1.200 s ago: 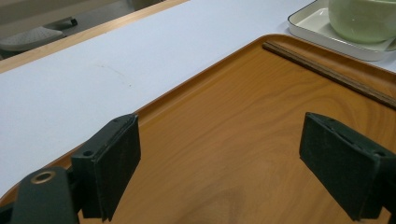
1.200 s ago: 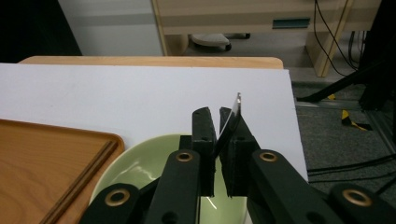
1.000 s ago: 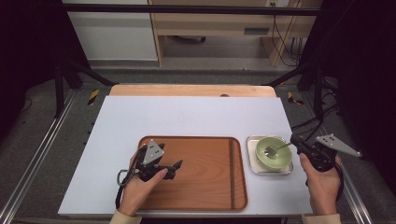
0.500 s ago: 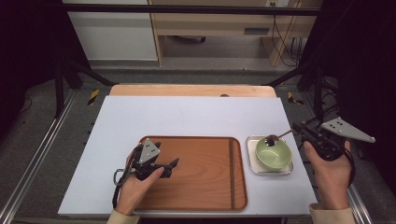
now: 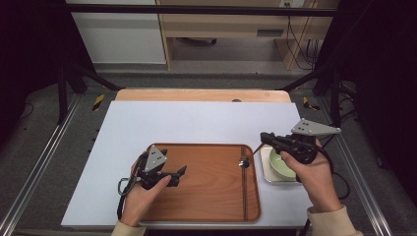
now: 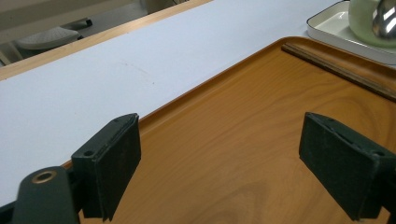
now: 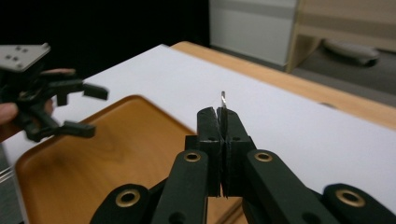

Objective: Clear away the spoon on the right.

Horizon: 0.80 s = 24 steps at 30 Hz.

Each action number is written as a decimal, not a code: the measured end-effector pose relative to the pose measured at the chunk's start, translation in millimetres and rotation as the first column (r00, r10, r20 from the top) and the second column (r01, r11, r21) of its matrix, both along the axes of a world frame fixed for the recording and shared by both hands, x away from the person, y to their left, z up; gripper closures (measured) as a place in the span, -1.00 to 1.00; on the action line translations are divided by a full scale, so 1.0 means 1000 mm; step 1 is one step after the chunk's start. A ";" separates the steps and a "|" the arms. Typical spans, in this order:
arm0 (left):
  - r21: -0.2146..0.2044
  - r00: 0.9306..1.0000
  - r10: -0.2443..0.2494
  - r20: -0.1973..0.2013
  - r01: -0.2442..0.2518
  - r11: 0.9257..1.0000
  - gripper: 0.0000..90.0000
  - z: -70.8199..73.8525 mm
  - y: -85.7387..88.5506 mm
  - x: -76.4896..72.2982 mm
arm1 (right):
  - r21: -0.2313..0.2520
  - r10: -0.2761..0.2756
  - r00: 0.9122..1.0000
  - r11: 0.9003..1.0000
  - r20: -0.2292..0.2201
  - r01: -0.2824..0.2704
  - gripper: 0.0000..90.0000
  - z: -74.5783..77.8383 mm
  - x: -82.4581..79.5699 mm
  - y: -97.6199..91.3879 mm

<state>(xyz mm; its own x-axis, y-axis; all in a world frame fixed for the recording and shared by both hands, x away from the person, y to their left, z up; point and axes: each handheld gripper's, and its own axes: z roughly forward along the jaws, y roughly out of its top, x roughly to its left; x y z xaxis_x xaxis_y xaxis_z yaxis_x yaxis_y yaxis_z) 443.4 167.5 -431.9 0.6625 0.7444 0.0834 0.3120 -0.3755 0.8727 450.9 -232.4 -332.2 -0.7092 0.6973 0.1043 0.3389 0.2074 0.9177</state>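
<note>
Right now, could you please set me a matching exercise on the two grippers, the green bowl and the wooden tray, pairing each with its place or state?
Things:
1. left gripper
2. right gripper
3. green bowl
4. wooden tray

Places or states:
A. sits in the white square dish
B. shut on the handle of a metal spoon
C. lies on the white tabletop
D. jaws open, above the tray's left part

Pairs: 1-D, 2-B, 3-A, 4-C
</note>
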 end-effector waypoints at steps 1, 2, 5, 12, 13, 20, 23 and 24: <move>0.001 1.000 0.002 0.000 -0.002 1.000 -0.72 0.000 0.000 0.000 | -0.001 0.014 1.000 1.000 -0.012 -0.014 0.98 -0.003 0.001 0.003; 0.001 1.000 0.003 0.000 -0.003 1.000 -0.72 -0.001 0.000 0.000 | -0.004 0.037 0.999 0.999 -0.034 -0.038 0.98 -0.007 0.003 0.008; 0.002 1.000 0.000 -0.001 0.000 1.000 -0.72 -0.001 0.000 0.000 | -0.016 0.087 0.993 0.996 -0.078 -0.089 0.98 -0.016 0.007 0.018; 0.003 1.000 -0.003 -0.006 0.003 1.000 -0.72 -0.002 -0.002 0.000 | -0.005 0.168 0.974 0.985 -0.150 -0.171 0.98 -0.031 0.012 0.026; 0.003 1.000 -0.005 -0.008 0.005 1.000 -0.72 -0.003 -0.002 0.000 | -0.010 0.175 0.972 0.984 -0.156 -0.178 0.98 -0.032 0.012 0.027; 0.005 1.000 -0.003 -0.007 0.003 1.000 -0.72 -0.002 -0.002 0.000 | -0.012 0.190 0.966 0.981 -0.174 -0.195 0.98 -0.035 0.017 0.033; 0.004 1.000 -0.004 -0.009 0.004 1.000 -0.72 -0.002 -0.002 0.000 | -0.017 0.194 0.963 0.979 -0.185 -0.201 0.98 -0.037 0.021 0.035; 0.004 1.000 -0.003 -0.009 0.003 1.000 -0.72 -0.003 -0.002 0.000 | -0.019 0.198 0.962 0.978 -0.189 -0.205 0.98 -0.037 0.022 0.035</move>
<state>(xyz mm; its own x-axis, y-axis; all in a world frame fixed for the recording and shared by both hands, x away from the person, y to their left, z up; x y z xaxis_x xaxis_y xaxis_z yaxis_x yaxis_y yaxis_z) 443.8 165.6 -434.5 0.6657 0.7418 0.0804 0.3184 -0.3799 0.8685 472.5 -197.3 -369.6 -0.8065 0.5476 0.2229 0.4493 0.3226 0.8331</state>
